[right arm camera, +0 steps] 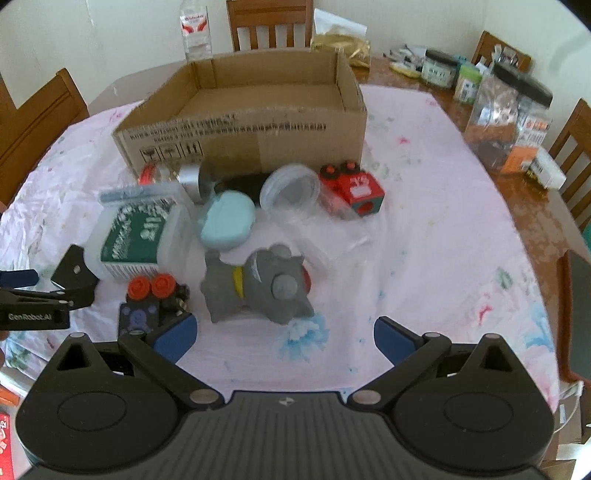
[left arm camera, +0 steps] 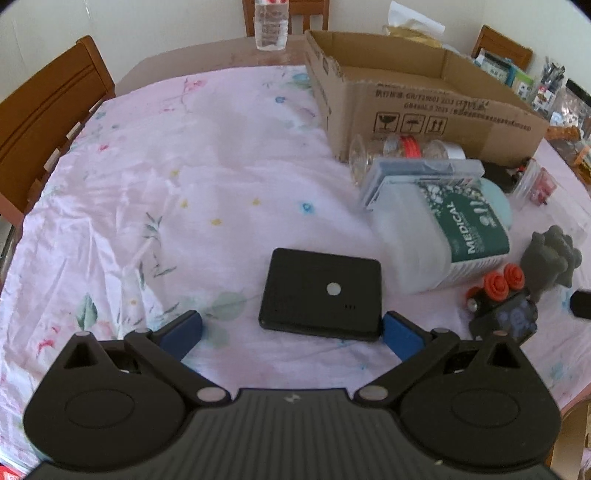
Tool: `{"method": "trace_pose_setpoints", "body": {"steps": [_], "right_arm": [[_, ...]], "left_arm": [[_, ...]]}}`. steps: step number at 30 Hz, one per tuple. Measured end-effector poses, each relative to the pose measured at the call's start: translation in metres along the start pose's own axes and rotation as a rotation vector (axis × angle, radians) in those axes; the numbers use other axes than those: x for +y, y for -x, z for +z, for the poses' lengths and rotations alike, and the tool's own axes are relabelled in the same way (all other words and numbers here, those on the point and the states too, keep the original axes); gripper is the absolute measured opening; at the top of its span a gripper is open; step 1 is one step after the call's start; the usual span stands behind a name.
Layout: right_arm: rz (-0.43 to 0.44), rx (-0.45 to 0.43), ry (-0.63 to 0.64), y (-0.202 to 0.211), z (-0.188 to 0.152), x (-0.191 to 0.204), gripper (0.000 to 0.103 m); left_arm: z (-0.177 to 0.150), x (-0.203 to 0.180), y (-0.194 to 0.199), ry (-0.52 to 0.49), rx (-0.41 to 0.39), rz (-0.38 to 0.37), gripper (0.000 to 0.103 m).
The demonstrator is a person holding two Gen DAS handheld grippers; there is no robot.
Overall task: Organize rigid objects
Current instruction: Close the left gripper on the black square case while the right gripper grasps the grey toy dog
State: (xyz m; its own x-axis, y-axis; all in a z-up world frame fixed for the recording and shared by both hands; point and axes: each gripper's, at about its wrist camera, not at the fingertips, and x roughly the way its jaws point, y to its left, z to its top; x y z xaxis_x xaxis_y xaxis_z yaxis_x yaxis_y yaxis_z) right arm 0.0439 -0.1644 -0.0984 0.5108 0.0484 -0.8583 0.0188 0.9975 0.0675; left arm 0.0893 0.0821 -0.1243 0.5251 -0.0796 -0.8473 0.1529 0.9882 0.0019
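My left gripper is open, its blue pads just short of a flat black box lying on the pink cloth. My right gripper is open and empty, just in front of a grey spiky toy, which also shows in the left wrist view. An open cardboard box stands behind the pile; it shows in the left wrist view too. The pile holds a medical cotton tub, a pale blue case, a clear cup, a red cube and a dark cube with orange knobs.
A water bottle stands at the table's far edge. Jars and packets crowd the right side of the table. Wooden chairs surround the table. The left gripper's body shows at the left edge of the right wrist view.
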Motion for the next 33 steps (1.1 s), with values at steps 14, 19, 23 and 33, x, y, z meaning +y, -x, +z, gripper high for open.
{"method": "trace_pose_setpoints", "body": {"steps": [14,19,23,33], "right_arm": [[0.008,-0.021,0.156,-0.033,-0.011,0.009,0.103],[0.029,-0.040,0.176,-0.034,-0.014,0.007,0.103],[0.031,-0.051,0.176,-0.031,-0.017,0.005,0.103],[0.031,-0.034,0.172,-0.032,-0.013,0.006,0.103]], "left_arm": [[-0.002,-0.001,0.000,-0.032,-0.038,-0.017,0.103],[0.003,-0.003,-0.002,-0.099,-0.038,-0.036,0.102],[0.007,-0.008,-0.003,-0.146,-0.051,-0.067,0.094],[0.010,-0.011,-0.001,-0.167,-0.052,-0.116,0.075]]}}
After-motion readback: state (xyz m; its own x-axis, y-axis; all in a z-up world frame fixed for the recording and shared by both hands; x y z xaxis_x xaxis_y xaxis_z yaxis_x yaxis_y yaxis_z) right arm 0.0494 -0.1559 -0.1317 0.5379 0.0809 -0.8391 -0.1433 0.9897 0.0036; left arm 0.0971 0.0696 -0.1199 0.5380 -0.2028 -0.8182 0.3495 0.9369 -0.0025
